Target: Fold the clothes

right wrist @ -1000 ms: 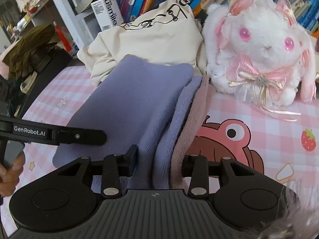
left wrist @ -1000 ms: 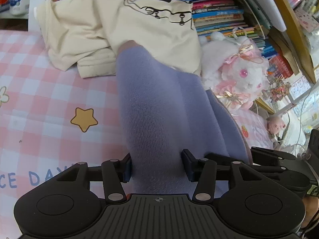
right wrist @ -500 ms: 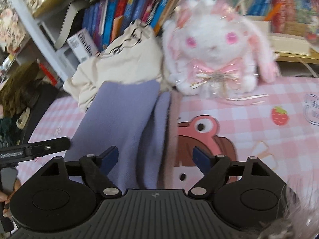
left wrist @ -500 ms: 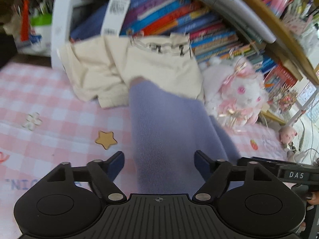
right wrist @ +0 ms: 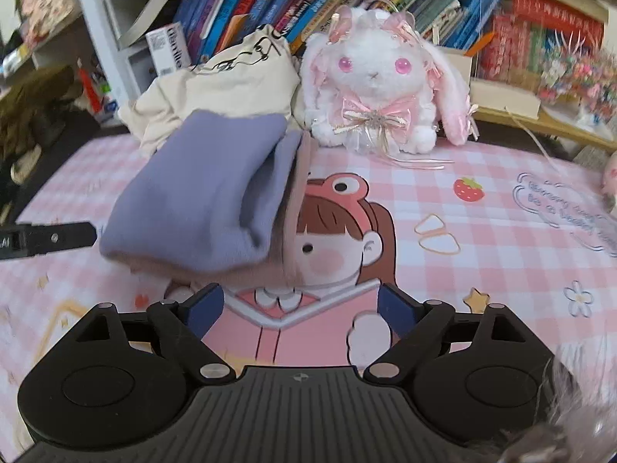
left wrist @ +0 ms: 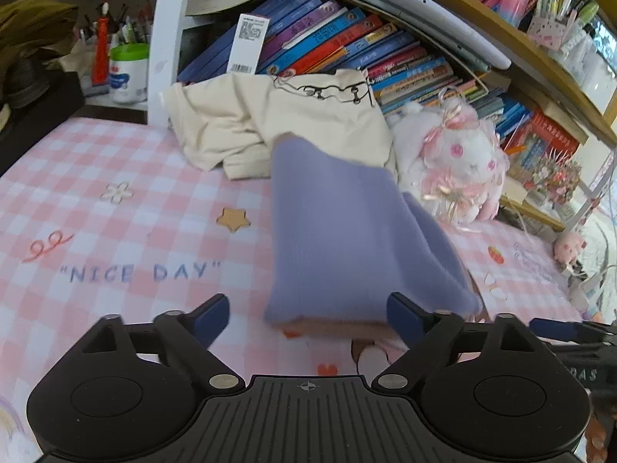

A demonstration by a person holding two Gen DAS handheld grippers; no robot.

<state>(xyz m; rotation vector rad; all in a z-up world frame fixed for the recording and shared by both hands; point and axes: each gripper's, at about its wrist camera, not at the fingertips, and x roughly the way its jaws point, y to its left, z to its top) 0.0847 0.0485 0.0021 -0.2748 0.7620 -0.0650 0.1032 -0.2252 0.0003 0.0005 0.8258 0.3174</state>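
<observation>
A folded lavender garment (left wrist: 347, 231) with a pinkish lining lies on the pink checked cloth (left wrist: 115, 231); in the right wrist view the same folded garment (right wrist: 204, 193) sits left of centre. My left gripper (left wrist: 308, 314) stands open just in front of its near edge, holding nothing. My right gripper (right wrist: 300, 308) is open too, drawn back over the cartoon girl print (right wrist: 331, 239), clear of the fabric. A crumpled cream garment (left wrist: 277, 123) with a black line drawing lies behind the lavender one, against the books.
A white plush rabbit (right wrist: 381, 81) with pink bows sits right of the clothes. Rows of books (left wrist: 347, 50) fill the shelf behind. A white shelf post (left wrist: 166, 38) and a green-lidded tub (left wrist: 129, 73) stand at back left. The other gripper's arm (right wrist: 46, 239) shows at the left edge.
Both grippers have let go of the lavender garment, opened wide, and pulled back from it. The folded garment now rests on the cloth.
</observation>
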